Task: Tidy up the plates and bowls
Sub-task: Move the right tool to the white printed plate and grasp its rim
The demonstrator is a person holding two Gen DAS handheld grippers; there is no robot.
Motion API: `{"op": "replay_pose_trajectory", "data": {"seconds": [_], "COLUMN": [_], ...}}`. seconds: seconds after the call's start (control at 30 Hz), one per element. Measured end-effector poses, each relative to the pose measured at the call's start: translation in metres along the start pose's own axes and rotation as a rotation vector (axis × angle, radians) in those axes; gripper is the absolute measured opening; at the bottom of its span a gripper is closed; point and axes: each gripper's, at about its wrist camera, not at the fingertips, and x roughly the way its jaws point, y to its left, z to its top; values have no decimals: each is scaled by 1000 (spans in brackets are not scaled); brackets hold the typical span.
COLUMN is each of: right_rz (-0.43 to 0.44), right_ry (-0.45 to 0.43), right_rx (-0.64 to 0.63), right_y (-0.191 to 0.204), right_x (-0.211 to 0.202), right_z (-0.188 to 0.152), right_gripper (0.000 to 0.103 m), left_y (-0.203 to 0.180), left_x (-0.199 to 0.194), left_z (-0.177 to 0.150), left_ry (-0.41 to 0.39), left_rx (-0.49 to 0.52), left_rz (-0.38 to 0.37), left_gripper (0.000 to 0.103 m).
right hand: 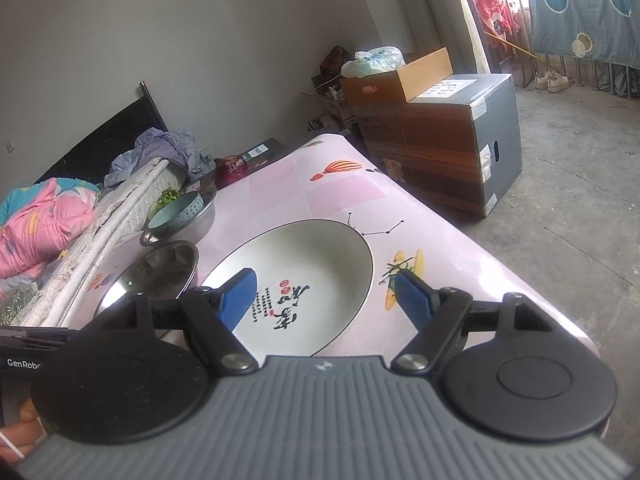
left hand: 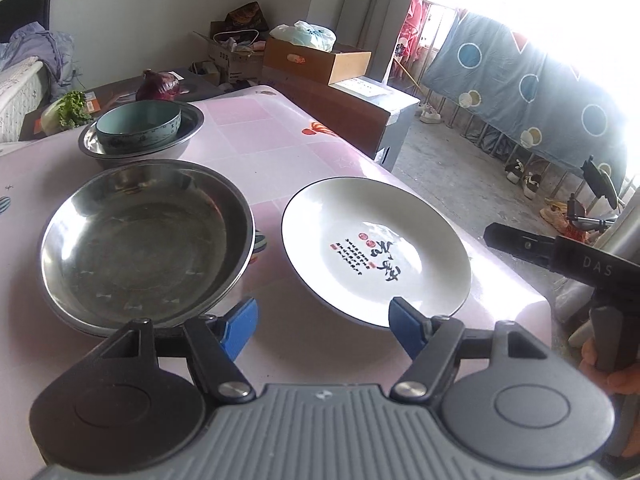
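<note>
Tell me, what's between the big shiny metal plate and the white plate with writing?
Only bare pink tablecloth lies between the metal plate and the white plate, with a small printed picture peeking out beside the metal rim. The left wrist view shows it best.

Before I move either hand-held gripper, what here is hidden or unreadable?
- White plate near rim: right wrist view, hidden behind the right hand-held gripper.
- Steel plate near edge: left wrist view, behind the left hand-held gripper.
- Teal bowl contents: too shallow an angle.
- Plate calligraphy: too small.
</note>
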Motion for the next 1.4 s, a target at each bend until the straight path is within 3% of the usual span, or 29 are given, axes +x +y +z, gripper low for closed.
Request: {"op": "replay_pose_trajectory", "data": {"seconds": [0.1, 0.3, 0.4, 0.57, 0.73, 1.1, 1.3, 1.4], "right_rz": [17, 54, 77, 116, 113, 122, 134, 159], "right_ry": [17, 73, 112, 181, 190, 259, 292, 297], "right_rx": [21, 59, 67, 67, 53, 6, -30, -62], "right_y": [-24, -46, -48, -39, -32, -9, 15, 31], "right_x": [16, 58, 83, 112, 107, 50, 18, 10], "right_z": [8, 17, 20, 18, 13, -22, -49, -62], "right_gripper": [75, 58, 49, 24, 24, 25, 25, 26], "left_y": [-11, -18, -18, -18, -26, -15, -4, 2], "left_x": [22, 50, 55, 58, 54, 7, -39, -48], "left_z": [4, 6, 7, 7, 3, -33, -58, -66], "left_ry": [20, 61, 72, 85, 89, 119, 68, 75], "left_rx": [5, 1, 2, -2, 46, 97, 150, 125], "left_rz": [37, 78, 87, 76, 101, 43, -28, -46], "left_gripper": [72, 61, 48, 36, 37, 37, 38, 38]}}
